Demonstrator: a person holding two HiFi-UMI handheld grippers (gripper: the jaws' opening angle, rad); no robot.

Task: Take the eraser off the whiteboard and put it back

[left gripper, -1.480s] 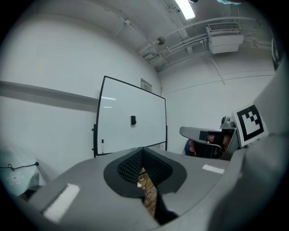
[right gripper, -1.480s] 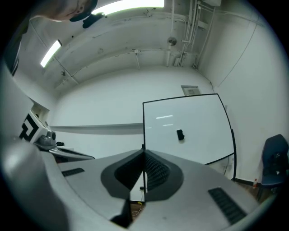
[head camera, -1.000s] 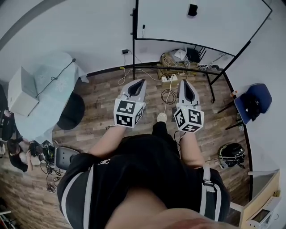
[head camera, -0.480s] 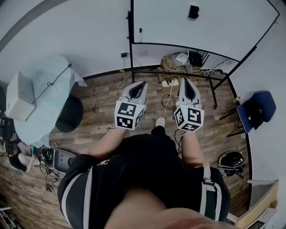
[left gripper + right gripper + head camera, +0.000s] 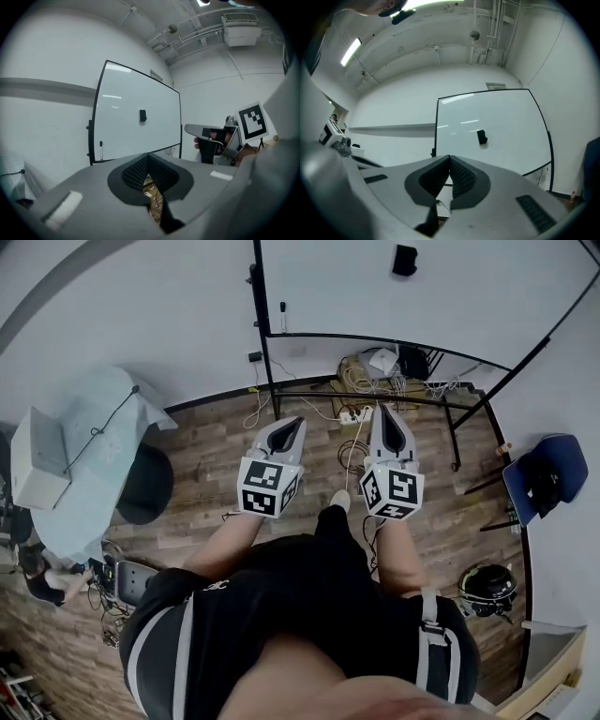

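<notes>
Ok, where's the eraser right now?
Head view, top, right of centre: the eraser is stuck on the whiteboard, up and right of the marker at its left edge.

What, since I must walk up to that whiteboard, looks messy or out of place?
A tangle of cables and a power strip lies loose on the floor under the whiteboard stand: a possible trip hazard. The eraser sits normally.

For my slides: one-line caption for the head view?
Left gripper and right gripper, both shut and empty, point toward the whiteboard, its black eraser untouched.
</notes>
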